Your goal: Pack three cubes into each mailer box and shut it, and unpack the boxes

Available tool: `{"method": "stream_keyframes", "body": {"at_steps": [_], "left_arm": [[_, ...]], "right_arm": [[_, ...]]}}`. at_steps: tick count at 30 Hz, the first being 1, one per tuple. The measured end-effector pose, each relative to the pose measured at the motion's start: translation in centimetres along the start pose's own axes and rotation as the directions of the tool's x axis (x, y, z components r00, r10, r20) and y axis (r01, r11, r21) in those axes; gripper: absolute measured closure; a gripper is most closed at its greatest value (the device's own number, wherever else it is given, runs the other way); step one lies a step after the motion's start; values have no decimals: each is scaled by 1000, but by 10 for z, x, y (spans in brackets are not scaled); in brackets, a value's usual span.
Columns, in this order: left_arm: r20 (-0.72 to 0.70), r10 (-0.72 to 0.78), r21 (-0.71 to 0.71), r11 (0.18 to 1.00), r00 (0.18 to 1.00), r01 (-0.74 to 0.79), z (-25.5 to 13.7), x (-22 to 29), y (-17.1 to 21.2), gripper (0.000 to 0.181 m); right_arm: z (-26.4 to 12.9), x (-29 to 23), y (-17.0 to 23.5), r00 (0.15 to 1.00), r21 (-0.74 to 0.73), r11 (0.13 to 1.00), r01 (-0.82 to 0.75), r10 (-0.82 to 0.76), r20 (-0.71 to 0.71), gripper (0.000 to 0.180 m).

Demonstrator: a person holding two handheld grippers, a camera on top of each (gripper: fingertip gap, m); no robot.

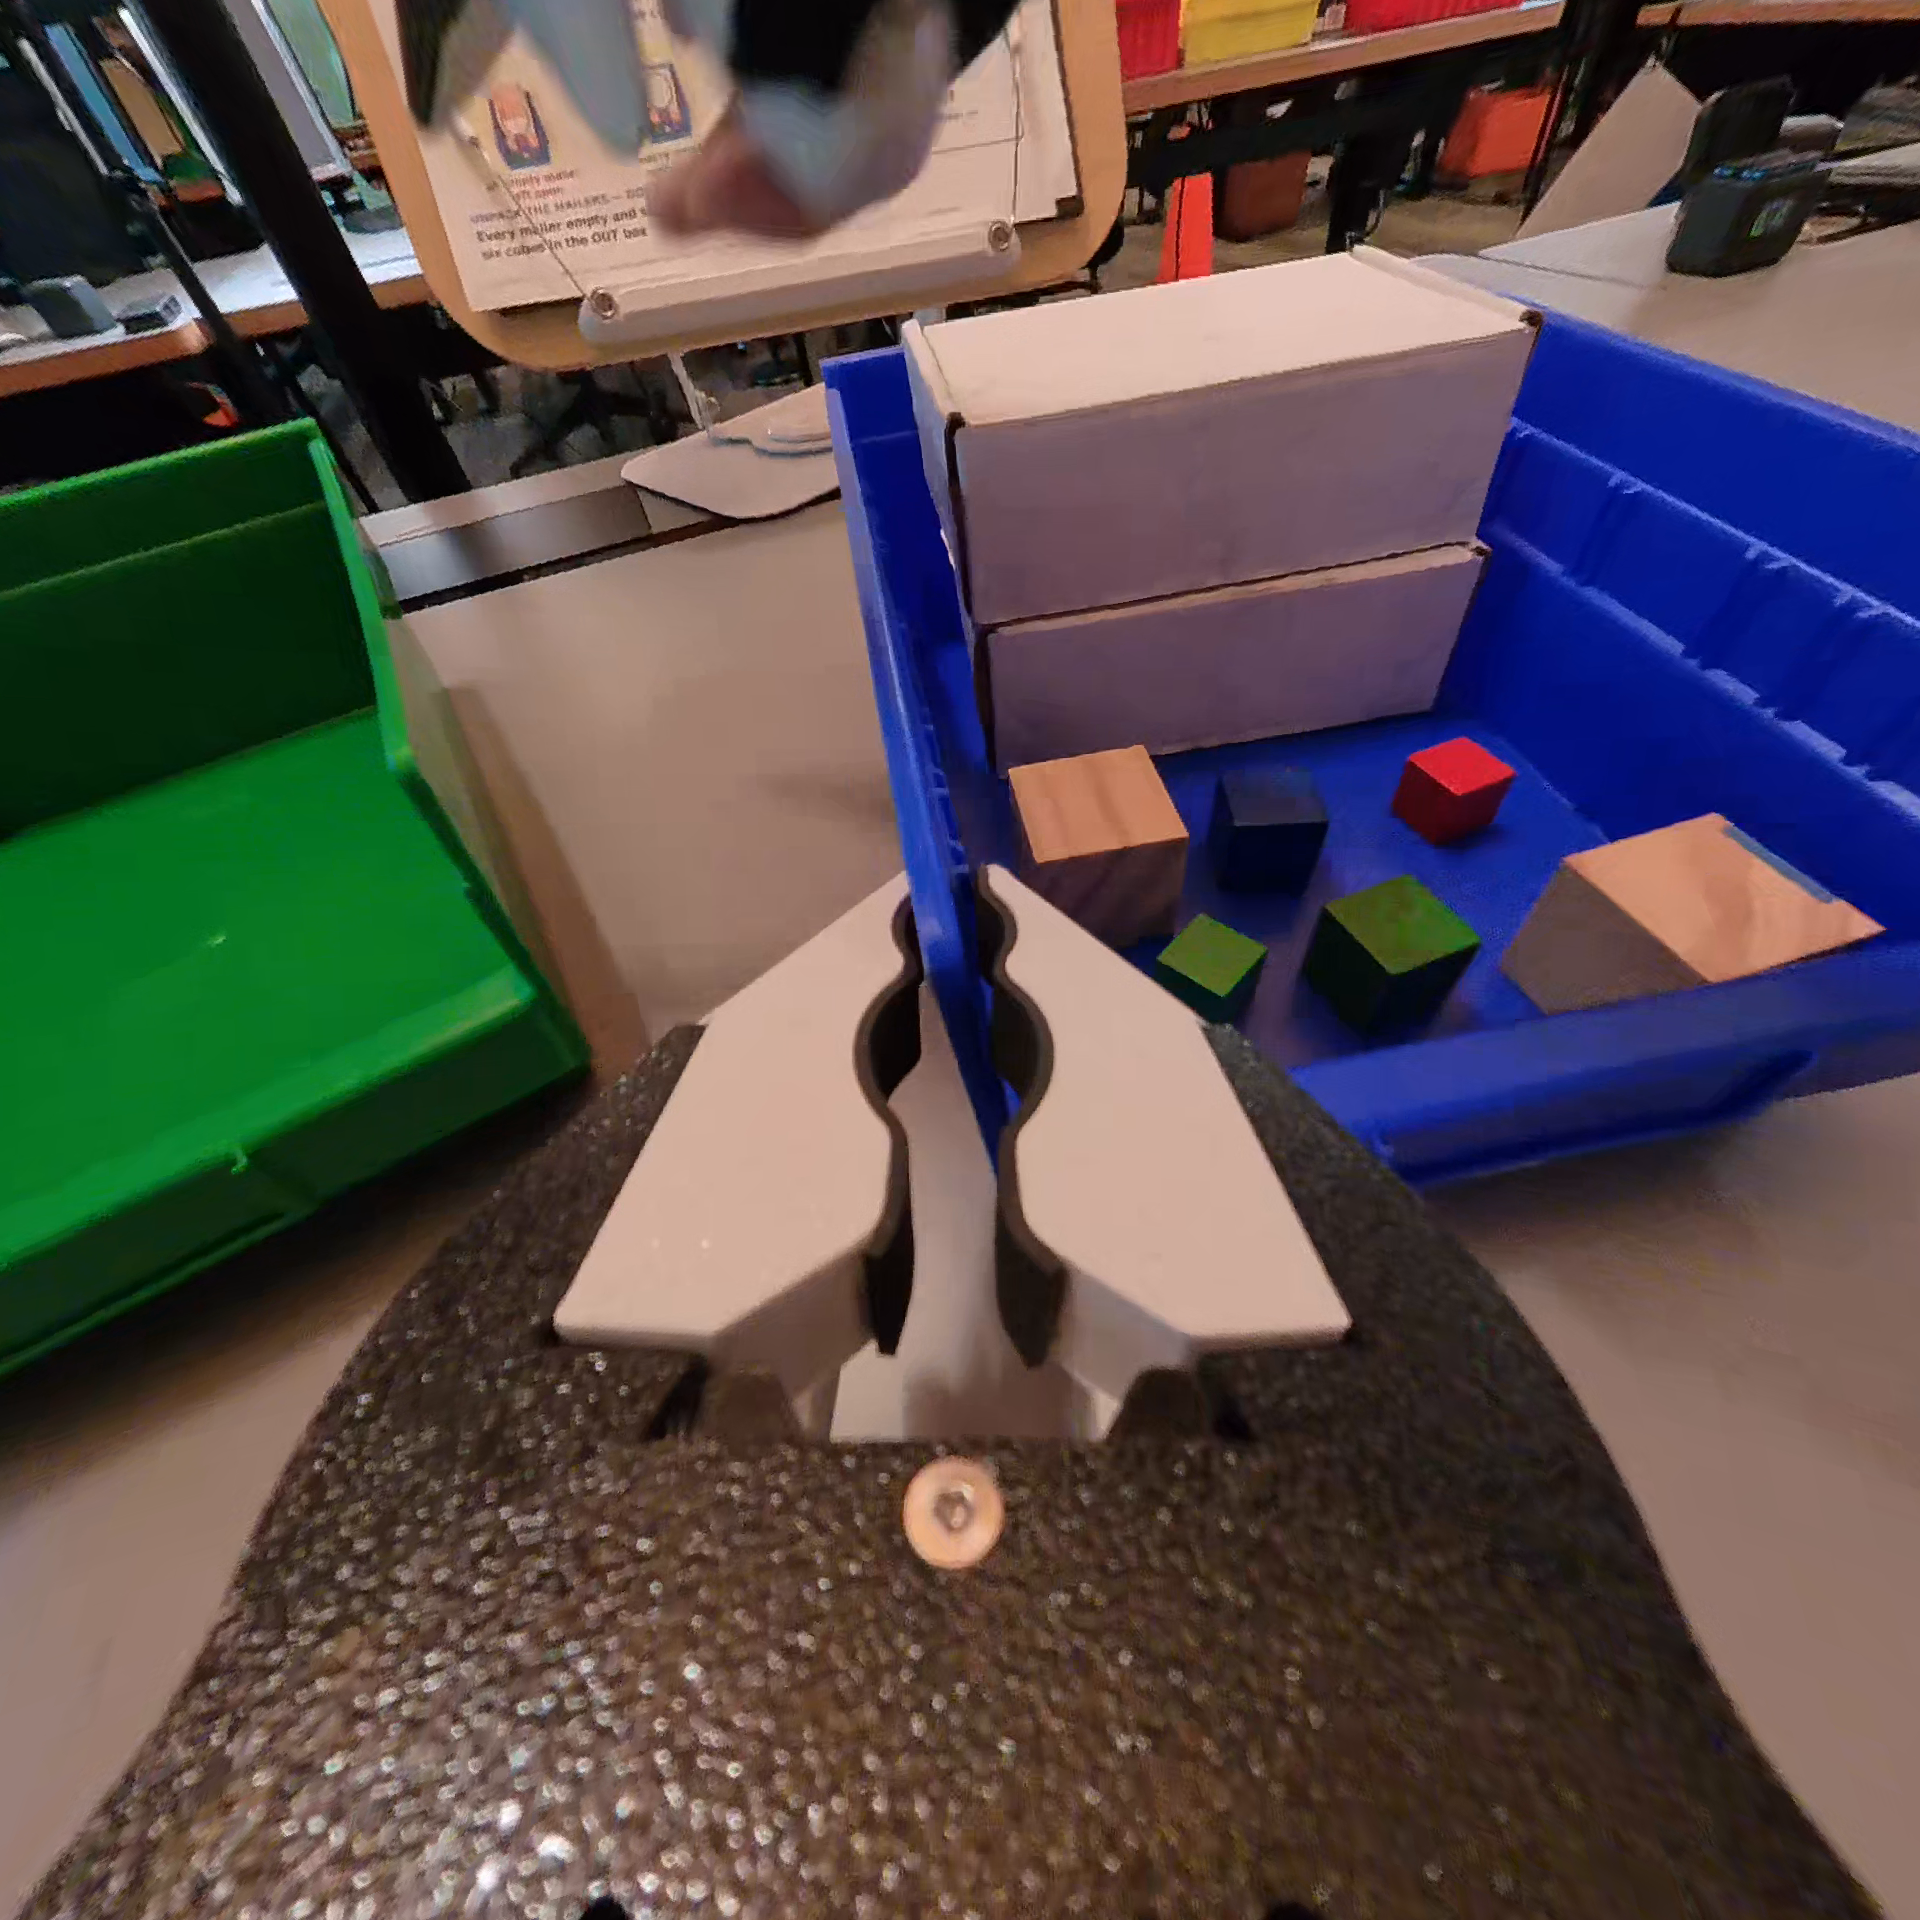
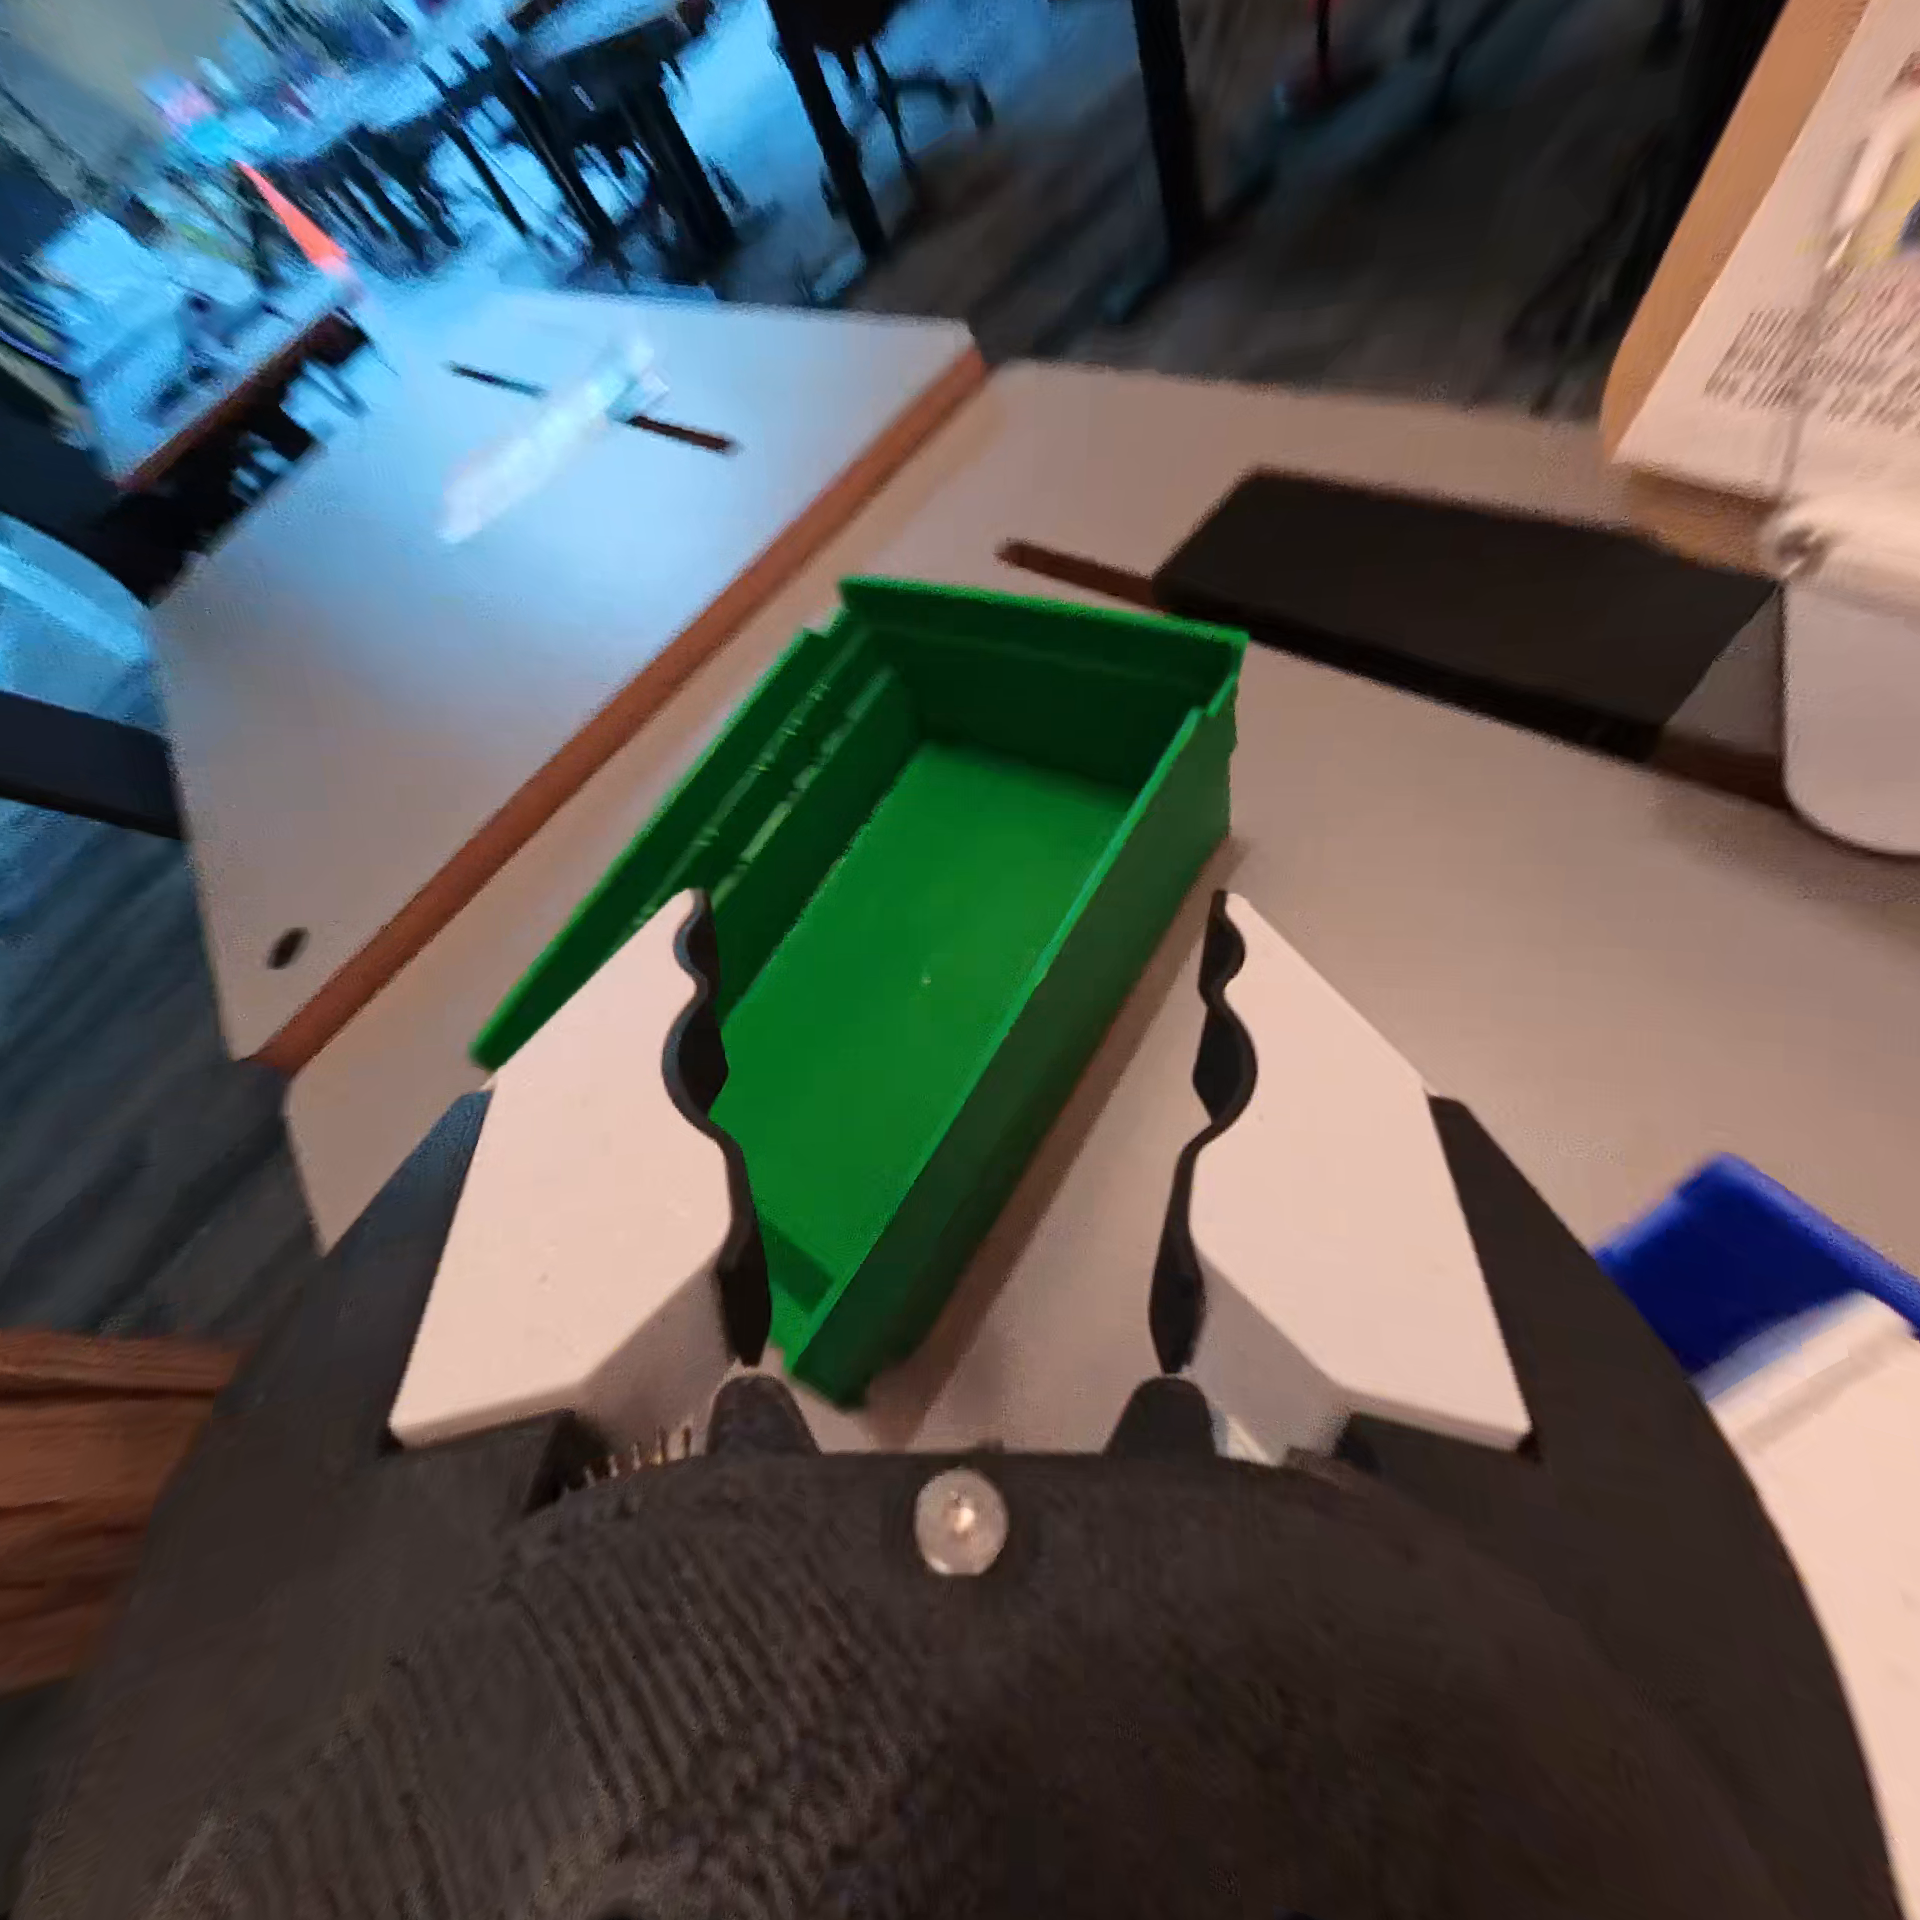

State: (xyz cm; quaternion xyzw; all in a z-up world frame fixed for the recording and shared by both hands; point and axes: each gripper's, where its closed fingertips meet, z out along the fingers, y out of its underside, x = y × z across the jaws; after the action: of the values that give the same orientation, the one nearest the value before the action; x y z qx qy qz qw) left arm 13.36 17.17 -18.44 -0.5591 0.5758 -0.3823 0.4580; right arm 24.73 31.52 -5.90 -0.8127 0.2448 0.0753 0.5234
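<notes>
The left gripper [image 1: 948, 894], nearly closed and holding nothing, sits at the blue bin's [image 1: 1621, 1081] near corner. Six cubes [image 1: 1392, 940] lie inside, two stacked closed mailer boxes [image 1: 1216, 540] behind them. The right gripper [image 2: 956, 925] gapes wide over the green bin [image 2: 997, 665], partly hiding it; beyond is blurred

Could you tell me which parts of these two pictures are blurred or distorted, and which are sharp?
Left wrist view: the six cubes in the blue plastic bin and two white cardboard mailer boxes are sharp; the right gripper at the top is smeared; wide-angle bending at edges. Right wrist view: blurred almost throughout, worst in the background; the green plastic bin is softened.
</notes>
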Motion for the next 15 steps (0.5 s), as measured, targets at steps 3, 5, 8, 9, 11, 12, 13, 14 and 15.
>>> {"method": "stream_keyframes", "body": {"at_steps": [3, 5, 8, 9, 11, 12, 13, 14, 15], "left_arm": [[-5, 2, 4, 1000, 1000, -2, 2, -7, 0, 177], [-15, -21, 15, 1000, 1000, 22, 1, -12, 1, 178], [-6, -27, 27, 999, 1000, 27, -2, -21, 3, 178], [-9, -30, 32, 999, 1000, 30, -2, -23, 3, 178], [-19, -32, 34, 999, 999, 32, -2, -26, 3, 178], [-23, -33, 34, 999, 999, 33, -1, -28, 3, 178], [-25, -31, 34, 999, 999, 32, -1, -30, 3, 178], [-29, -28, 35, 999, 999, 29, -1, -31, 3, 178], [-31, -26, 35, 999, 999, 27, -1, -33, 3, 178]], "right_arm": [[61, 44, 25, 977, -140, 989, -46, 15, -214, 89], [91, 50, 50, 973, -225, 968, -110, 58, -224, 90], [126, 47, 88, 969, -329, 922, -205, 144, -199, 94], [135, 42, 101, 972, -370, 905, -209, 151, -179, 96], [147, 37, 125, 980, -444, 877, -184, 127, -155, 106], [151, 41, 129, 979, -444, 880, -167, 94, -181, 122], [153, 46, 124, 976, -411, 899, -148, 65, -208, 133], [156, 46, 123, 974, -412, 898, -156, 72, -213, 135], [157, 45, 122, 975, -419, 894, -159, 75, -210, 136]]}}
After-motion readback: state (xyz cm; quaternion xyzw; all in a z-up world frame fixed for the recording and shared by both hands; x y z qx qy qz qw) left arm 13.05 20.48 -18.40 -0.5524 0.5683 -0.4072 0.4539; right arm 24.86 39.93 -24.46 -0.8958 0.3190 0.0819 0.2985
